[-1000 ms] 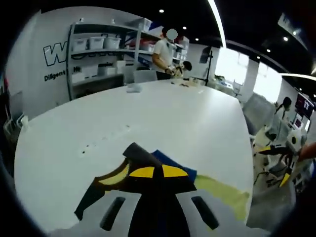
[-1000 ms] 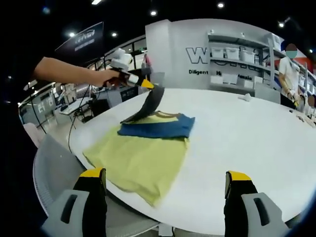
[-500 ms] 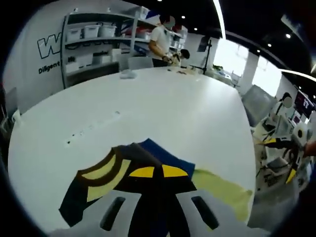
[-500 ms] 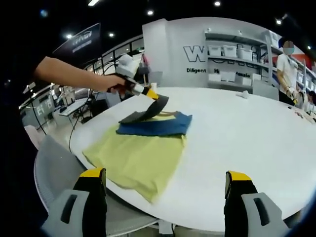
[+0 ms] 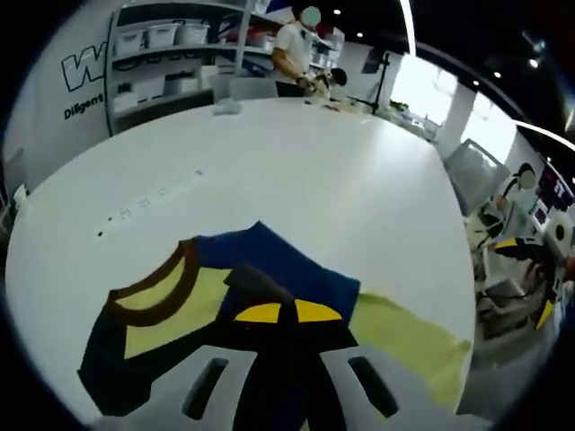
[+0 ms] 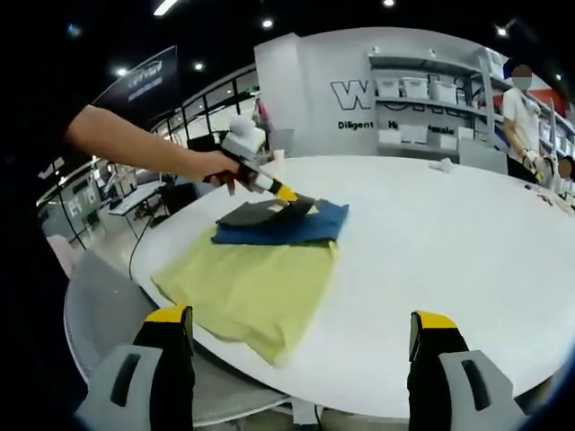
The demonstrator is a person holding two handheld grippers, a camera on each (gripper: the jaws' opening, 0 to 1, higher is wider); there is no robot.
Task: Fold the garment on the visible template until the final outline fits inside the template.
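Jaws of the left gripper (image 6: 286, 193) pinch the shirt's dark sleeve (image 5: 256, 283); right gripper (image 6: 292, 337) gapes empty. Releasing crookedly could leave the yellow-and-blue shirt (image 6: 256, 283) overhanging the tabletop (image 6: 431, 269).

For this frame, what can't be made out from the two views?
- Left gripper view: the garment beneath the shut jaws is covered by them, so the grip point is hidden.
- Right gripper view: no template outline is discernible on the table; too faint or covered by the shirt.
- Garment's near hem: it droops past the table edge.

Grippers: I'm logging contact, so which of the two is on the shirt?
The left gripper, shut on the shirt's dark collar end; the right gripper hangs open, off the shirt.
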